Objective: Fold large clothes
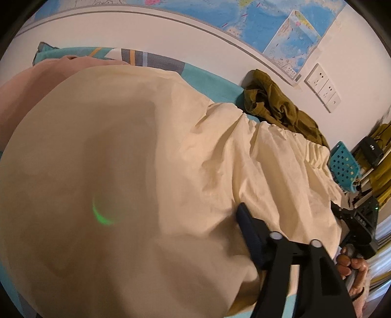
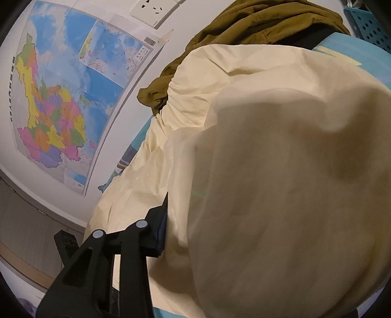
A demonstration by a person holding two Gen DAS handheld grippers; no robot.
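A large cream garment (image 1: pixel 220 151) with a gathered elastic waistband (image 1: pixel 288 137) lies spread on the bed. One raised fold of it bulges close to the lens and fills the left of the left wrist view. My left gripper (image 1: pixel 195 215) shows only its right finger (image 1: pixel 246 227), pressed against the cloth; the fold hides the other. In the right wrist view the same cream garment (image 2: pixel 281 183) billows over my right gripper (image 2: pixel 205 200). Only that gripper's left finger (image 2: pixel 160 220) shows, tight against the cloth edge. A person's hand (image 1: pixel 352 266) grips a black handle at the right edge.
A crumpled olive garment (image 1: pixel 276 105) lies beyond the waistband by the wall, and shows again as the olive garment (image 2: pixel 256 22). There is also a teal bedsheet (image 1: pixel 215 83), a pink cloth (image 1: pixel 36 80), a blue perforated basket (image 1: pixel 344 168), a wall map (image 2: pixel 61 97) and wall sockets (image 1: pixel 322 86).
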